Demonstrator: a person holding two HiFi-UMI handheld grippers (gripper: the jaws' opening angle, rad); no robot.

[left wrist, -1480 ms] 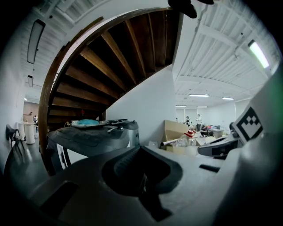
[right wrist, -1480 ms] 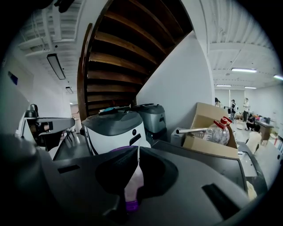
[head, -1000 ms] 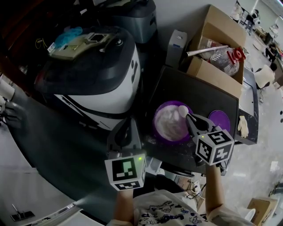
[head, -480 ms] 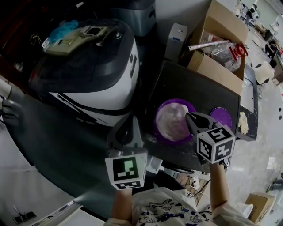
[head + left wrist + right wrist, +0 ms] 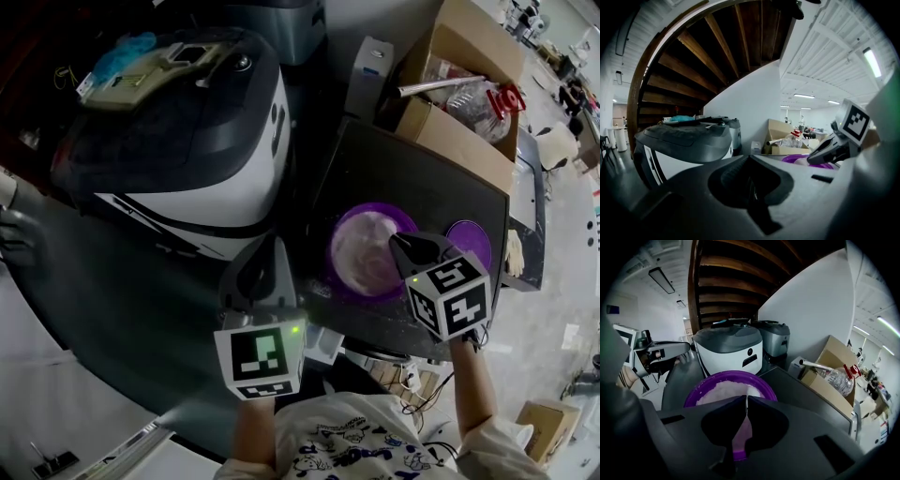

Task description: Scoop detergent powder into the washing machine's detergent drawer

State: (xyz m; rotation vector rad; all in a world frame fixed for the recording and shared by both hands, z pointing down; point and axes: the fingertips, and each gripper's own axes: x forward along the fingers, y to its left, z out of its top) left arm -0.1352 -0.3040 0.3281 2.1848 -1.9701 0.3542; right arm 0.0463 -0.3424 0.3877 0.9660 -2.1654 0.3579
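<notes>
The purple tub (image 5: 349, 223) of white detergent powder stands on a black table (image 5: 422, 178). Right of it lies its purple lid (image 5: 469, 240). My right gripper (image 5: 397, 244) reaches over the tub's right side, shut on the thin white handle of a scoop (image 5: 746, 403); the scoop's bowl is hidden. In the right gripper view the tub (image 5: 726, 389) sits just beyond the jaws. My left gripper (image 5: 270, 249) hovers left of the tub with its jaws shut on nothing. The white and dark grey washing machine (image 5: 187, 141) stands at the left; its drawer is not visible.
A cardboard box (image 5: 459, 141) holding a clear plastic bottle (image 5: 473, 103) stands behind the table, with a small white carton (image 5: 367, 75) beside it. A pale glove (image 5: 514, 251) lies at the table's right edge. A second grey appliance (image 5: 281, 14) sits behind the washing machine.
The right gripper has moved down and slightly left over the tub. The scoop's white bowl, seen above the powder a second ago, no longer shows. The left gripper has barely moved.
</notes>
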